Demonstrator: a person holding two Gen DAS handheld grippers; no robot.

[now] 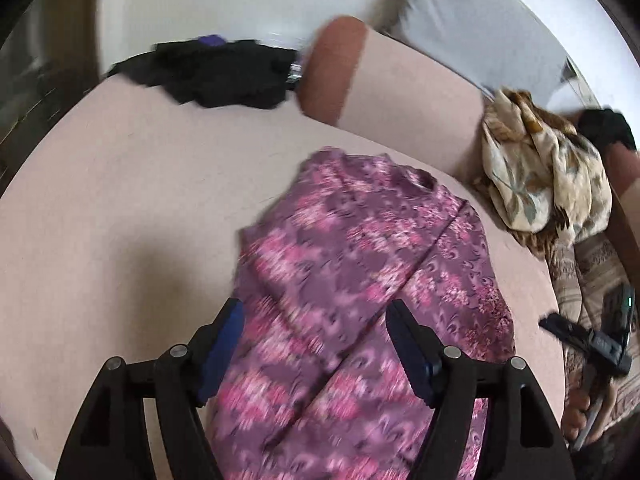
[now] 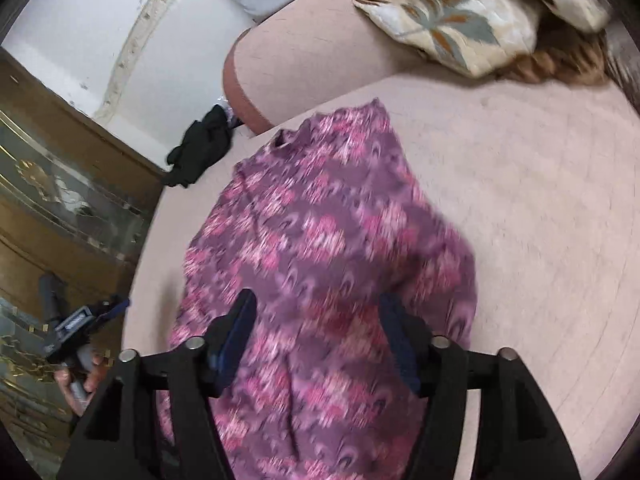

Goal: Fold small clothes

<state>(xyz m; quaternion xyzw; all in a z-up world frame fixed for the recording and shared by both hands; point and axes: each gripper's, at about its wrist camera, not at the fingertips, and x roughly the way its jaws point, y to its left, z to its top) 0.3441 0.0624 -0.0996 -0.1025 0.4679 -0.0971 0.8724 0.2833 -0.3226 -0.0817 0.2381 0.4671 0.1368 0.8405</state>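
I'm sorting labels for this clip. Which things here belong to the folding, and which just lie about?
Job:
purple flowered garment
left gripper
right gripper
pink bed surface

Lying about:
black clothes
cream leaf-print cloth
grey pillow
wooden cabinet

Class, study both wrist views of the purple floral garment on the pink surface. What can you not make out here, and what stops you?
- Garment near edge: both views, cut off by the bottom edge and the fingers.
- Garment's print detail: both views, motion blur.
- What kind of garment it is: lies bunched, so unclear.
- Black cloth: left view, blurred and crumpled; small in the right view.
- Patterned fabric: right view, cut off by the top edge.
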